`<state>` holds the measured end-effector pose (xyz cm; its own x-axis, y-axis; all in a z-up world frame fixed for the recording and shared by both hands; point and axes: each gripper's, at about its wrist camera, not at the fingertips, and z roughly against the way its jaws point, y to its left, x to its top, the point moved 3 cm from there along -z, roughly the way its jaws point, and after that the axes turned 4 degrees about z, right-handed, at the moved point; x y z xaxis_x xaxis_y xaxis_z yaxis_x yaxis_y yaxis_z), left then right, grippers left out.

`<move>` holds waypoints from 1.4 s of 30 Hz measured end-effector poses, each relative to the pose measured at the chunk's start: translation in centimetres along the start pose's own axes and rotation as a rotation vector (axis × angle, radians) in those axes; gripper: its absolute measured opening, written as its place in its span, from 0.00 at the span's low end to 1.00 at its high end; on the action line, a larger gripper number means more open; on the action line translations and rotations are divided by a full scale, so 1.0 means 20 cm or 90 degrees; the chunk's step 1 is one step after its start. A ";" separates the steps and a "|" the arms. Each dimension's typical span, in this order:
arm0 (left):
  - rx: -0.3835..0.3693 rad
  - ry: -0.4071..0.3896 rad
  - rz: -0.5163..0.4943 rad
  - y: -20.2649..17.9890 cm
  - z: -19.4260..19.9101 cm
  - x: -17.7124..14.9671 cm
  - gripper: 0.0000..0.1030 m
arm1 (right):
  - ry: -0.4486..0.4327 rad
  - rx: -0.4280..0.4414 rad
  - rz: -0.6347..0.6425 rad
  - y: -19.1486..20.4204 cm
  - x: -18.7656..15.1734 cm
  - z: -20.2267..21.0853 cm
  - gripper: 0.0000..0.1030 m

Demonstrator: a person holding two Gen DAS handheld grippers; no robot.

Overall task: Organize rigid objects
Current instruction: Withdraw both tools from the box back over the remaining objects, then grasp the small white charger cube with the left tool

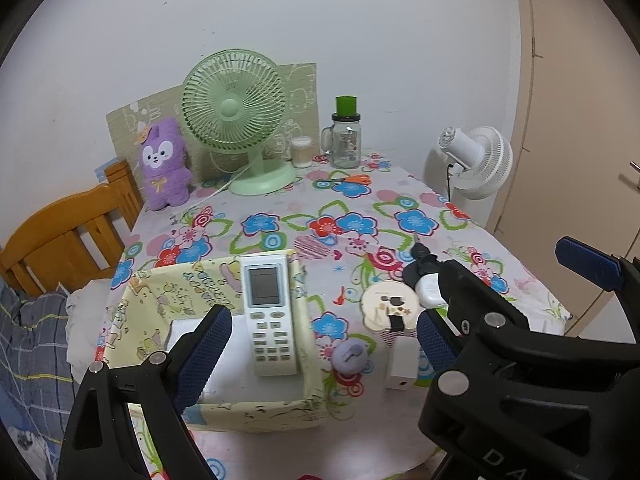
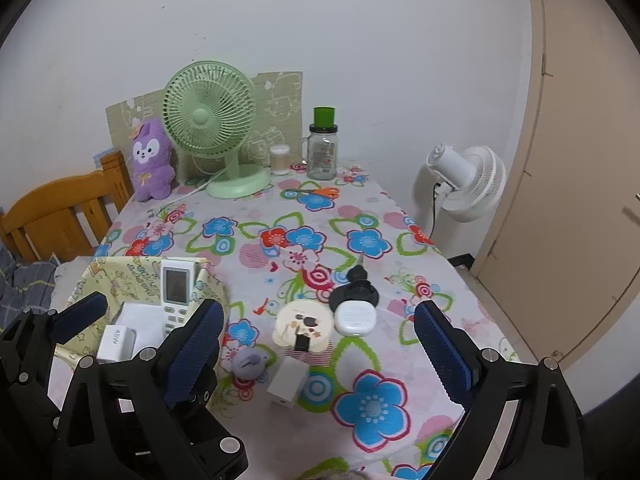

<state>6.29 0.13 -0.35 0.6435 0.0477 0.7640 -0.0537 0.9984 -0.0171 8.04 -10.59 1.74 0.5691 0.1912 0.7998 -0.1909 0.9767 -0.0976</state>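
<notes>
A yellow fabric box (image 1: 140,292) (image 2: 86,280) stands at the table's near left. A white remote (image 1: 269,308) (image 2: 175,292) leans in it, beside a white box (image 2: 116,344). On the flowered cloth to its right lie a round cream case (image 1: 390,306) (image 2: 303,322), a white oval case (image 2: 355,318) (image 1: 429,290), a black mount (image 2: 354,284), a small purple knob (image 1: 349,356) (image 2: 249,364) and a white charger block (image 1: 401,362) (image 2: 287,384). My left gripper (image 1: 324,344) is open and empty over the box's right side. My right gripper (image 2: 318,352) is open and empty over the loose items.
At the back stand a green fan (image 1: 236,120), a purple plush (image 1: 164,164), a glass jar with green lid (image 1: 346,140), a small jar (image 1: 301,152) and orange scissors (image 1: 352,179). A white fan (image 1: 476,160) stands off the right edge; a wooden bed frame (image 1: 60,236) lies left.
</notes>
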 end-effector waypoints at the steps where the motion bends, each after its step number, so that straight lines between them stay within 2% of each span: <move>1: -0.002 0.000 -0.002 -0.01 0.00 0.00 0.92 | -0.001 -0.002 -0.001 -0.01 0.00 0.00 0.95; 14: -0.024 -0.004 -0.024 -0.18 -0.04 -0.01 0.92 | -0.008 -0.026 -0.016 -0.19 -0.05 0.00 0.99; 21: -0.051 0.006 -0.039 -0.28 -0.09 -0.05 0.92 | -0.004 -0.044 -0.018 -0.27 -0.09 -0.04 0.99; 31: -0.063 0.037 -0.052 -0.39 -0.21 -0.14 0.93 | 0.018 -0.046 -0.027 -0.35 -0.20 -0.15 0.99; 42: -0.066 0.074 -0.039 -0.41 -0.35 -0.22 0.97 | 0.020 -0.045 -0.025 -0.39 -0.29 -0.24 0.99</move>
<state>9.21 -8.09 -8.12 0.7273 -0.0158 0.6861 0.0633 0.9970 -0.0441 10.16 -18.91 -5.01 0.6001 0.1541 0.7849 -0.1114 0.9878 -0.1087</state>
